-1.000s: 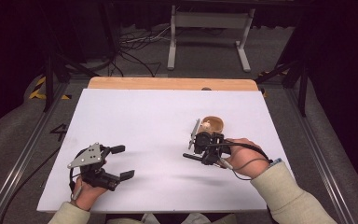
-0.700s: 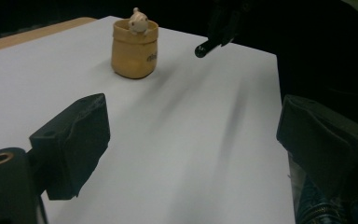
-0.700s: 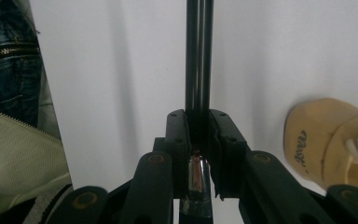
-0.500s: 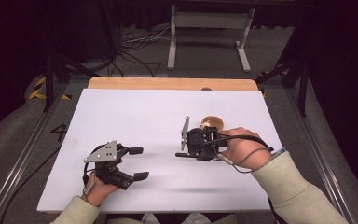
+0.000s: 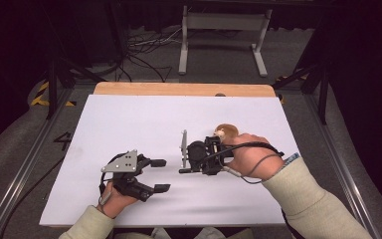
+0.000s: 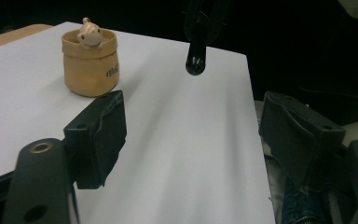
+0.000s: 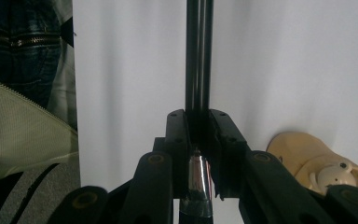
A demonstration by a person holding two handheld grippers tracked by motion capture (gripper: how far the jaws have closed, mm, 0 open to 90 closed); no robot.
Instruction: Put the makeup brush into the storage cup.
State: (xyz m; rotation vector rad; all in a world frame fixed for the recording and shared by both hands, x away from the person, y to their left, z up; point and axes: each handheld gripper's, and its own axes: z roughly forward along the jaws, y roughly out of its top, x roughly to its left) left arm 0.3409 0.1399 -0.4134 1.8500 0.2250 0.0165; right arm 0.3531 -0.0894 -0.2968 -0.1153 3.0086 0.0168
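The right tongs (image 5: pixel 183 160) are clamped on a slim black pen with a silver band (image 7: pixel 198 74), whose dark barrel runs straight out from between the pads in the right gripper view. In the high view these tongs are held over the middle of the white tabletop (image 5: pixel 129 119), pointing toward the person's left. In the left gripper view the pen's rounded black tip (image 6: pixel 195 63) hangs above the white surface. The left tongs (image 5: pixel 160 175) sit near the tabletop's near edge with jaws moderately wide; they have just been closing, with nothing between them. A small tan ceramic pot with a cream animal figure in it (image 6: pixel 91 60) stands upright just beyond the right hand (image 5: pixel 251 157).
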